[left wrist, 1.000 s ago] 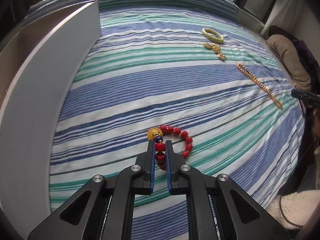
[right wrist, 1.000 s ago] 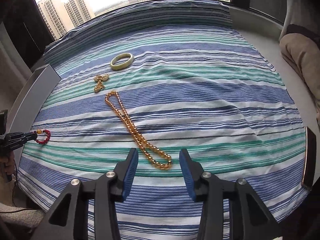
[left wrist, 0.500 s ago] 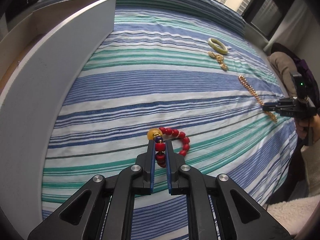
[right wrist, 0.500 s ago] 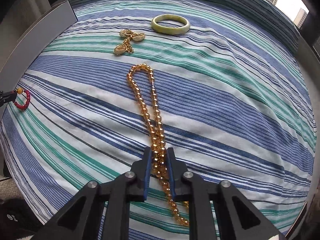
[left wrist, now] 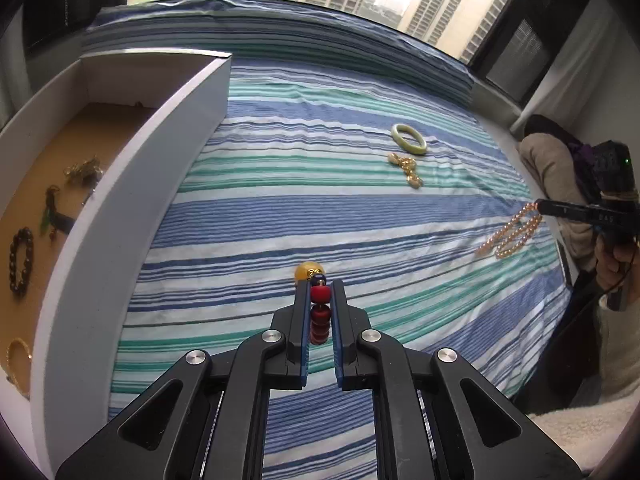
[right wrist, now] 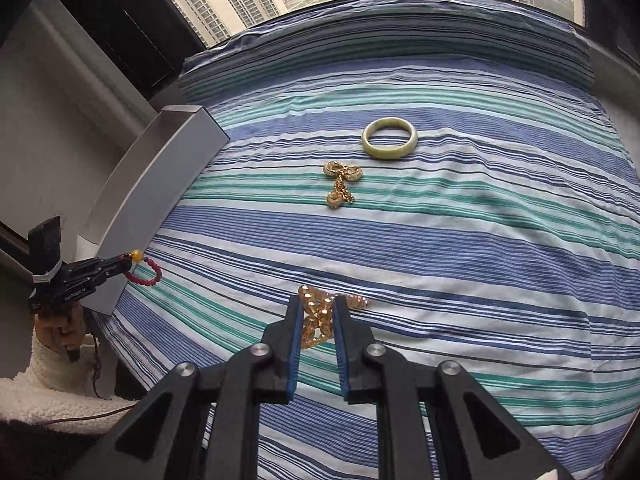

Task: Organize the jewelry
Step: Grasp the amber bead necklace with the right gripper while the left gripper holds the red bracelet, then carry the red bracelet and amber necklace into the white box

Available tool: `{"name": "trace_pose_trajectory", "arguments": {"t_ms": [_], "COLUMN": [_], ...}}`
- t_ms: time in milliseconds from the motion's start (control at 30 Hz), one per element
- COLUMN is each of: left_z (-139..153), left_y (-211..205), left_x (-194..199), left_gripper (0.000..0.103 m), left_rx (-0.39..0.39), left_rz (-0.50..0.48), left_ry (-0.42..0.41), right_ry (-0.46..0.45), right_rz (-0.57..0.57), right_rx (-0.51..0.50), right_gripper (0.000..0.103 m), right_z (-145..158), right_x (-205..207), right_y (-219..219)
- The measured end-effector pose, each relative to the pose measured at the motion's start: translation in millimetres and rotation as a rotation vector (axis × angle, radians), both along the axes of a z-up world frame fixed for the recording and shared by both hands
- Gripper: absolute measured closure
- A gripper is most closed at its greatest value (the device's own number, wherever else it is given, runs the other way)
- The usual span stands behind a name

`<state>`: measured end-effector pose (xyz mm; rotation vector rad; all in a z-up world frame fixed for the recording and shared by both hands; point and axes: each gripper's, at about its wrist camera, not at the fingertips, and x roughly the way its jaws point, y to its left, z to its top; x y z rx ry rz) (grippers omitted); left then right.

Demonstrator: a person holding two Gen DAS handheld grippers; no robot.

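We carry both pieces to the box [left wrist: 132, 184] — left gripper [left wrist: 320, 296] clamped on the bracelet [left wrist: 321, 308], right gripper [right wrist: 318, 314] on the necklace [right wrist: 316, 316] — lifting high enough to clear its wall.

A bed [right wrist: 480, 240] covered in a sheet striped blue, teal and white carries the jewelry. A pale green bangle [right wrist: 389, 143] lies flat toward the far side, with a gold chain [right wrist: 341, 184] bunched just beside it, nearer the camera. A white box [left wrist: 132, 216] with an open top sits on the sheet along the bed's left edge, well apart from both pieces.
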<state>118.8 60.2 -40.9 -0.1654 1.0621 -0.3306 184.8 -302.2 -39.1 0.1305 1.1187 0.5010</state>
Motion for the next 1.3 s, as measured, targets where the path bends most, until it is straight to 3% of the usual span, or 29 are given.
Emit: {"name": "trace_pose_trajectory", "arguments": {"t_ms": [67,100,167,267,367,433,500,533,667,767,867,933,1000,1100,1300], "left_z": [6,10,18,27,29,27,22,19,12,9,5,2,2,7,21], "left_y": [9,13,21,32,42,46,49,49,48,46,44,42,40,38,46], "left_x": [-1,-2,-4,-9,-17,-21,-23,-24,-27,-29,-27,-25,-25,-27,-29], "left_gripper": [0.096,0.096,0.096,0.096,0.096,0.095,0.095,0.095,0.095,0.095,0.095,0.095,0.095,0.095,0.095], "left_rx": [-0.020,-0.032,-0.030,0.002,-0.006,-0.005,-0.013,-0.016,-0.017,-0.012,-0.012,-0.015,-0.021,-0.031,-0.061], "left_rz": [0.023,0.032,0.042,0.068,0.082,0.088,0.096,0.098,0.097,0.093,0.090,0.088,0.082,0.073,0.085], "left_ry": [0.006,0.006,-0.004,-0.028,-0.038,-0.039,-0.029,-0.021,0.002,0.008,0.018,0.026,0.025,0.016,0.001], "right_ry": [-0.021,-0.030,-0.046,-0.075,-0.051,-0.029,-0.005,0.003,0.059,0.066,0.066,0.056,0.106,0.097,0.101], "right_rz": [0.019,0.028,0.057,0.102,0.141,0.169,0.195,0.217,0.297,0.340,0.322,0.325,0.309,0.304,0.222], "right_rx": [0.009,0.022,0.042,-0.029,-0.155,-0.225,-0.269,-0.307,-0.409,-0.481,-0.406,-0.432,-0.390,-0.346,-0.083], "right_gripper": [0.090,0.102,0.102,0.102,0.101,0.095,0.067,0.063,0.062,0.058,0.056,0.087,0.089,0.089,0.089], "right_z": [8,13,24,31,14,-6,-32,-47,-103,-126,-125,-124,-123,-110,-61], "right_x": [1,2,5,13,18,18,16,15,11,7,8,6,7,-2,-11], "right_y": [17,24,38,64,84,92,97,100,106,103,91,89,88,90,82]}}
